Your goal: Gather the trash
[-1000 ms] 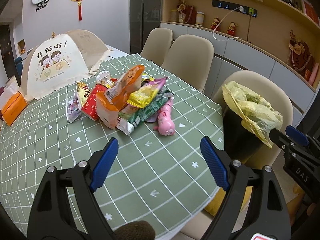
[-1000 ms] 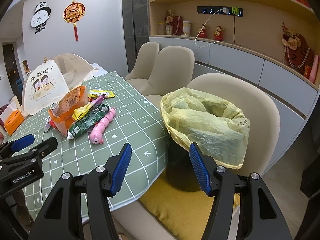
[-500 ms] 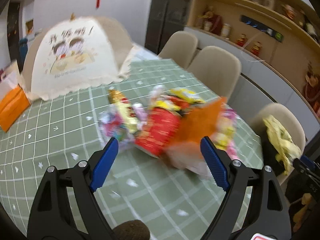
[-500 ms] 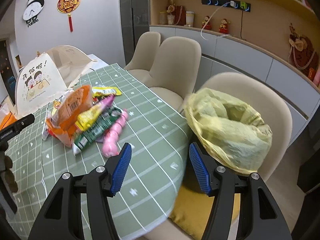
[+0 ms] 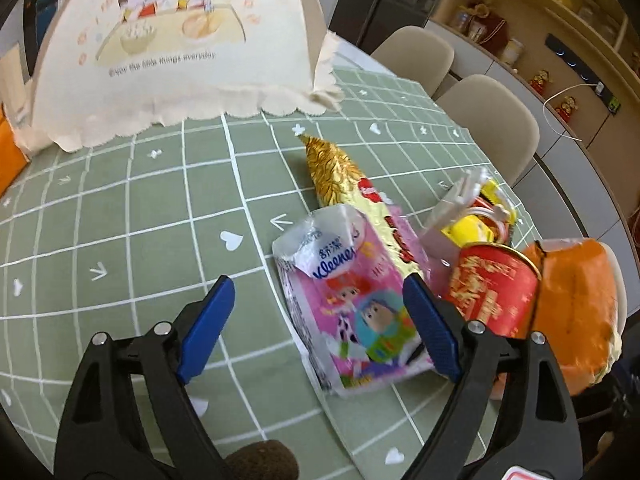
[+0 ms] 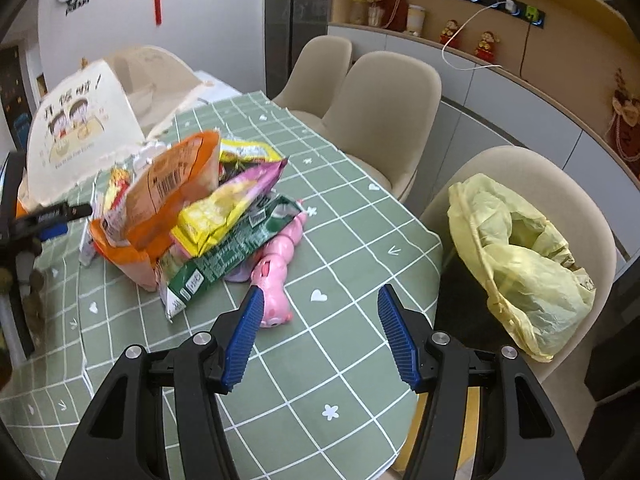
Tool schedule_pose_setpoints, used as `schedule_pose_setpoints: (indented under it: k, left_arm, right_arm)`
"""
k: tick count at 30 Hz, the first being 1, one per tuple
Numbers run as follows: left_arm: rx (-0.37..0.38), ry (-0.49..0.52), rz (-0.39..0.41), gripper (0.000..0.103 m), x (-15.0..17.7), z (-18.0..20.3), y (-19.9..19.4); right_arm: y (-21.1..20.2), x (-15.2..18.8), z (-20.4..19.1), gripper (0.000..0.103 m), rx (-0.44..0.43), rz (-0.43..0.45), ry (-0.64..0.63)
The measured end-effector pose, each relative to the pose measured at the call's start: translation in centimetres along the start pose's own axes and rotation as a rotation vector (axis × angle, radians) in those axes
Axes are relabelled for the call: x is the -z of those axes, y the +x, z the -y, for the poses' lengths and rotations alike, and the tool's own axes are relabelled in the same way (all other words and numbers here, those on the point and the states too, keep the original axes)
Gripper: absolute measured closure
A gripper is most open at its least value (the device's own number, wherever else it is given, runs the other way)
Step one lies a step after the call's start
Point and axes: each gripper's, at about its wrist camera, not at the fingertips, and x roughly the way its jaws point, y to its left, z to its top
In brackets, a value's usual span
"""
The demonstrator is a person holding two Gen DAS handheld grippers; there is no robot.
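A heap of wrappers lies on the green checked tablecloth (image 5: 120,208). In the left wrist view my left gripper (image 5: 320,324) is open just above a pink Kleenex tissue pack (image 5: 352,304), with a gold wrapper (image 5: 336,172), a red can (image 5: 492,288) and an orange bag (image 5: 576,300) beside it. In the right wrist view my right gripper (image 6: 320,336) is open above the table, close to a pink toy (image 6: 276,272), a green packet (image 6: 236,252) and the orange bag (image 6: 160,196). A bin with a yellow liner (image 6: 516,252) stands on a chair at the right.
A cream food cover (image 5: 176,40) stands at the back of the table, also shown in the right wrist view (image 6: 80,120). Beige chairs (image 6: 380,108) line the far side. An orange box (image 5: 8,152) sits at the left edge. The left gripper (image 6: 48,216) shows at left.
My left gripper has moved in and down toward the left end of the heap, over the tissue pack. My right gripper has swung left from the bin toward the pink toy.
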Motion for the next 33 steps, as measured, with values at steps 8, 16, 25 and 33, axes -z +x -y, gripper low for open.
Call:
schedule_pose_setpoints:
  k: [8, 16, 25, 33]
  left_arm:
    - [0.015, -0.048, -0.035, 0.034, 0.0, -0.5, 1.4]
    - [0.12, -0.094, -0.101, 0.047, -0.8, 0.9, 2.3]
    - [0.17, -0.116, -0.119, 0.072, -1.2, 2.5, 3.3]
    - [0.111, -0.08, -0.049, 0.095, -0.5, 3.4, -2.5]
  right_arm:
    - [0.5, -0.2, -0.7, 0.047, 0.016, -0.015, -0.029]
    - [0.4, -0.6, -1.0, 0.047, 0.001, -0.016, -0.048]
    - [0.1, -1.1, 0.0, 0.047, -0.045, 0.011, -0.085]
    - [1.3, -2.4, 0.8, 0.048, -0.182, 0.053, -0.109]
